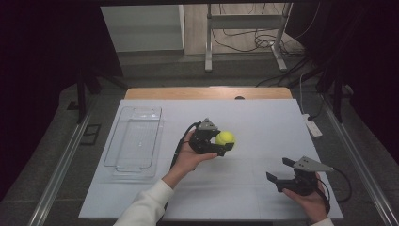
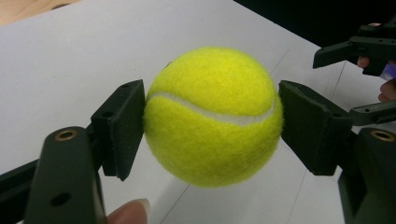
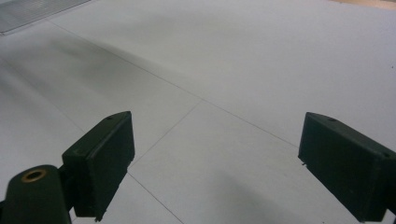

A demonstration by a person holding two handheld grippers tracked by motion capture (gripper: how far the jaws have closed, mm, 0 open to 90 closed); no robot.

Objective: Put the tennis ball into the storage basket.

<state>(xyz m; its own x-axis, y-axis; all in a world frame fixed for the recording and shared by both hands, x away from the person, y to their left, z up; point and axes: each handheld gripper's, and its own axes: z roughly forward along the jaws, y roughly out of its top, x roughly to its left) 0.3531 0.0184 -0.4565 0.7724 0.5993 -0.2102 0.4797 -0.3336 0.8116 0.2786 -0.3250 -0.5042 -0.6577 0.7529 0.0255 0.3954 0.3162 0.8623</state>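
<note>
A yellow tennis ball (image 1: pixel 225 138) (image 2: pixel 214 116) is held above the white table sheet near its middle, with my left gripper (image 1: pixel 224 142) (image 2: pixel 211 125) shut on it, both pads pressed against its sides. At the front right of the table my right gripper (image 1: pixel 279 171) (image 3: pixel 215 163) stands open, jaws wide apart with nothing between them, pointing left across bare sheet. Farther off in the left gripper view, the right gripper (image 2: pixel 359 77) appears at the upper right.
A clear plastic tray (image 1: pixel 135 141) lies at the left side of the white sheet (image 1: pixel 263 117). A white power strip (image 1: pixel 312 125) sits off the table's right edge. Metal stand legs (image 1: pixel 244 42) and cables are on the floor beyond.
</note>
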